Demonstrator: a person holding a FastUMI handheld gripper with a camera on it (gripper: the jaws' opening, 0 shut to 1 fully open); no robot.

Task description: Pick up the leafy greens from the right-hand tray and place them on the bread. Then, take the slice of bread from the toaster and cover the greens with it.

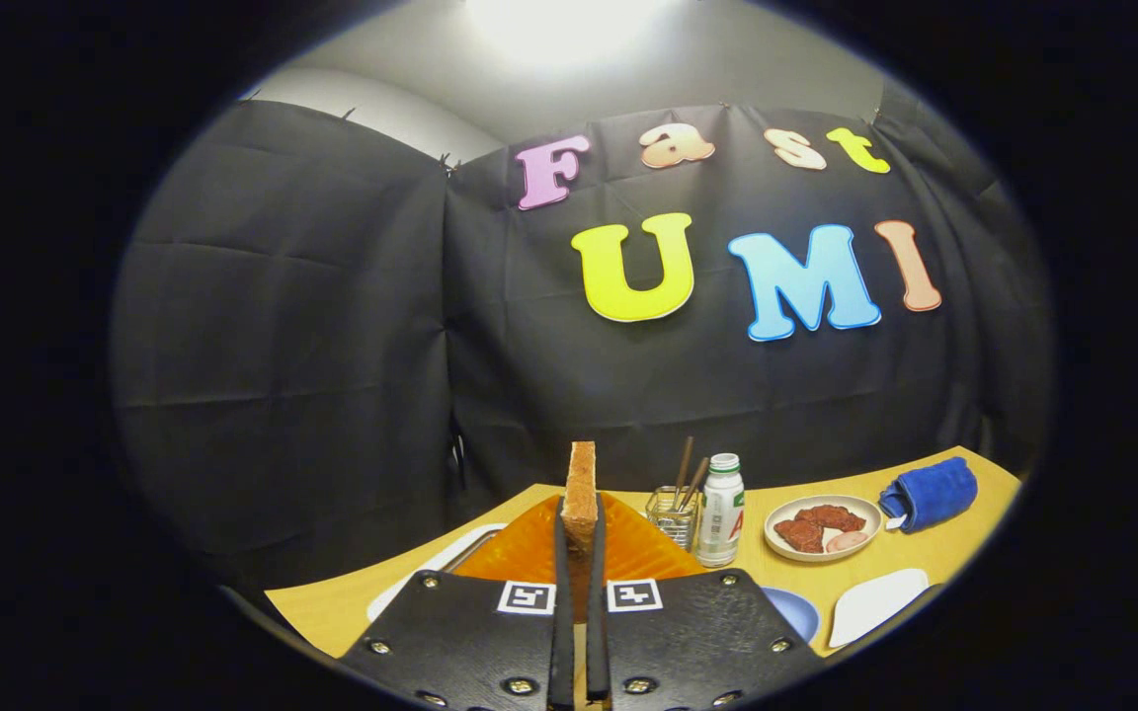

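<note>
Between tool [579, 538] fingers, upright porous bread slice [582, 484]

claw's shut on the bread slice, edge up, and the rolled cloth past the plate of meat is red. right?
Not quite. The gripper view shows the claw shut on the bread slice, held edge up, but the rolled cloth past the plate of meat is blue, not red.

Bright overhead glare (blown out), sharp centre, fisheye-bent edges.
</note>
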